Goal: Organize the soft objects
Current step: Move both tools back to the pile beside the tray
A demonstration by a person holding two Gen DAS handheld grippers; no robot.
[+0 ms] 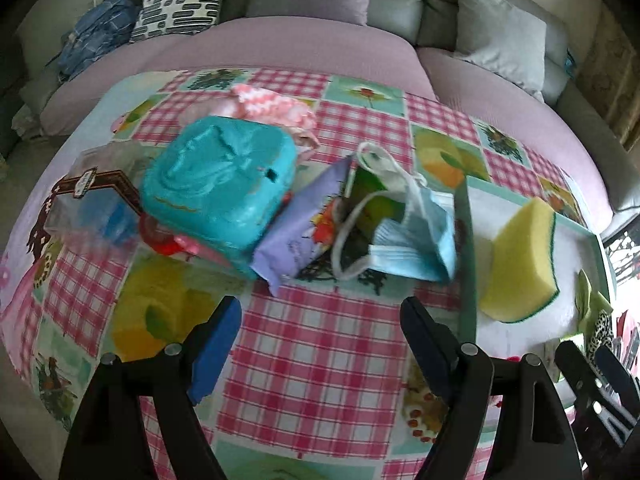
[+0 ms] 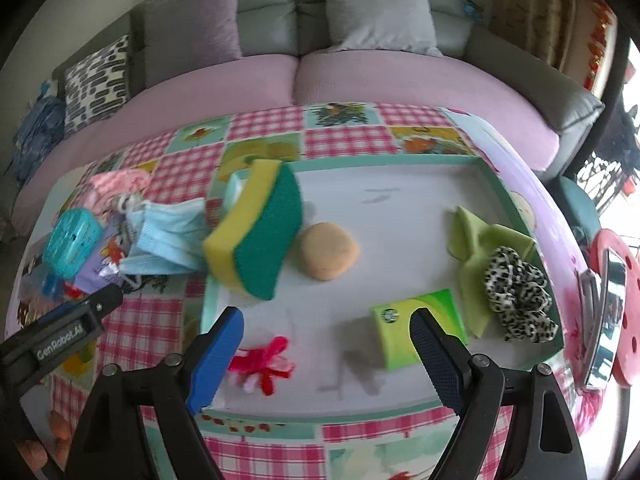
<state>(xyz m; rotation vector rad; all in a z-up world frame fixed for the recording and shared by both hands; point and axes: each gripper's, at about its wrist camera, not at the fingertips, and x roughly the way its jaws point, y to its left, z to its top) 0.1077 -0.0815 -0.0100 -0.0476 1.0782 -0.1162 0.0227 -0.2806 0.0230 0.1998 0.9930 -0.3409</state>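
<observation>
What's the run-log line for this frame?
left gripper: open, empty, short of face mask | right gripper: open, empty, over tray | sponge: propped on tray's left rim

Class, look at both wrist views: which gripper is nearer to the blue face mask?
Left. The left gripper opens toward the face mask lying just ahead on the tablecloth. The right gripper hovers over the tray, mask off to its left.

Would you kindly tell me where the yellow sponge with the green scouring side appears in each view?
Left wrist: yellow-and-green sponge at right, on the white tray.
Right wrist: the sponge left of centre, on the tray's left rim.
Shared landmark: blue pleated face mask just left of it.
</observation>
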